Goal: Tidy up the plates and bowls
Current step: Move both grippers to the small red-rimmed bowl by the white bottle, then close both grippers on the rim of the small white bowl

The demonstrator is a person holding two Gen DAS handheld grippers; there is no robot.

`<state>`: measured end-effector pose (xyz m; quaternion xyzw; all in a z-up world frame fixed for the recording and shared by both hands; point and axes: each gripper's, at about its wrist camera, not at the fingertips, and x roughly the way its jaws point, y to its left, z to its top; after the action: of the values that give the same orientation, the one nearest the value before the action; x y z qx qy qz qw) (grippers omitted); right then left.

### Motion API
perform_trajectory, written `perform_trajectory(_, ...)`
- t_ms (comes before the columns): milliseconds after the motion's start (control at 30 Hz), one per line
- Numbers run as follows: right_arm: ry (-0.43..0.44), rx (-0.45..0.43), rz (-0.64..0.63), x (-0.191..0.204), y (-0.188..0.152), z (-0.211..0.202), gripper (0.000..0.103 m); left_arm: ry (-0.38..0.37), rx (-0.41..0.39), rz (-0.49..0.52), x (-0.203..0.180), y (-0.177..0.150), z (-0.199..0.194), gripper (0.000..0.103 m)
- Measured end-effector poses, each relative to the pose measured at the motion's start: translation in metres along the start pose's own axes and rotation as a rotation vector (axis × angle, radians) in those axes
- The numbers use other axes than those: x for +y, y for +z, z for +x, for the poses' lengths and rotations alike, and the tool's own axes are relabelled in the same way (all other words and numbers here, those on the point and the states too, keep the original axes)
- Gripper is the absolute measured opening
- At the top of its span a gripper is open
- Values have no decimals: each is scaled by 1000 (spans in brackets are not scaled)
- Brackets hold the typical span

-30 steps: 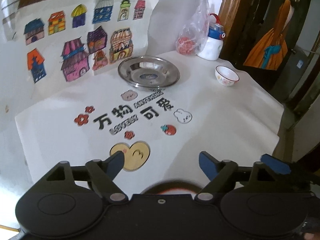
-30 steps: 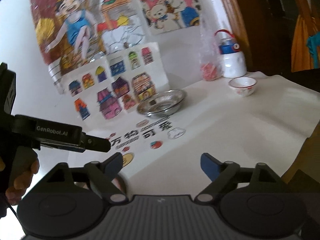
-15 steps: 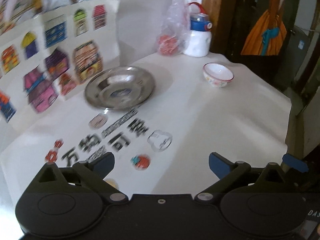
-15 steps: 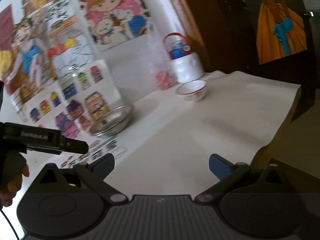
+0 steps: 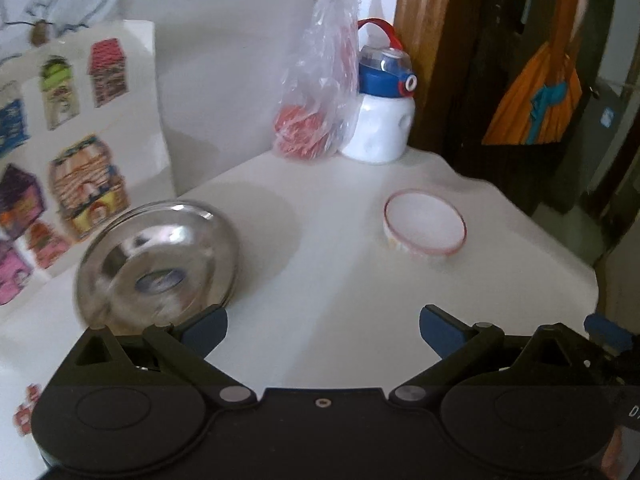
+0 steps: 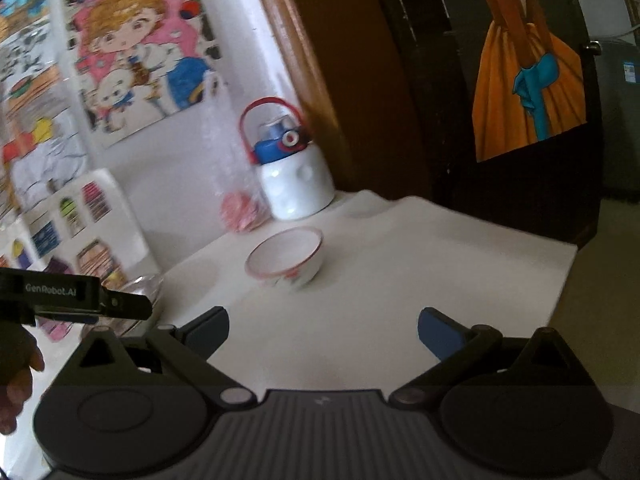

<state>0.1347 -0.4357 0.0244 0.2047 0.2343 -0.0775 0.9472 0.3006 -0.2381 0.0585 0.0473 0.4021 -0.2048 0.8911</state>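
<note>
A shiny steel plate (image 5: 158,264) lies on the white table (image 5: 320,264) at the left of the left wrist view. A small white bowl with a red rim (image 5: 425,224) sits to its right, near the table's far corner. My left gripper (image 5: 323,330) is open over bare cloth, its left finger close to the plate's near edge. In the right wrist view the same bowl (image 6: 285,260) stands ahead and slightly left of my right gripper (image 6: 323,330), which is open and holds nothing. The left gripper's body (image 6: 72,300) shows at the left edge there, over part of the plate.
A white bottle with a blue lid and red handle (image 5: 382,120) and a clear plastic bag with red contents (image 5: 320,92) stand at the back against the wall. Coloured drawings (image 5: 80,140) hang at the left. The table's right edge (image 6: 560,280) drops off beside a dark door.
Both grippers have moved forward and to the right over the table. The plate and bowl appear larger and closer. The printed stickers on the cloth have slipped out of view.
</note>
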Motion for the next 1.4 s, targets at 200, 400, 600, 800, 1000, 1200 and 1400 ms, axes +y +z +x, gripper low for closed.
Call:
perform_trajectory(200, -20, 6, 47, -14, 25, 49, 103, 4, -3, -55, -9, 33, 52, 102)
perform_trajectory(400, -73, 18, 81, -14, 38, 88, 103, -28, -6, -120, -8, 54, 96, 102)
perform_trajectory(600, -86, 36, 46, -7, 40, 114, 103, -53, 10, -166, -5, 58, 121, 102)
perform_trajectory(800, -96, 30, 8, 2, 38, 129, 103, -73, 41, -174, -4, 59, 133, 98)
perform_trajectory(1000, -98, 67, -29, 9, 37, 140, 96, -83, 34, -172, -8, 60, 133, 95)
perform_trajectory(1200, -102, 82, -58, 15, 38, 145, 78, -95, 39, -153, -16, 61, 135, 87)
perform_trajectory(1400, -76, 106, -39, 13, 38, 148, 52, -113, 62, -152, -21, 59, 141, 65)
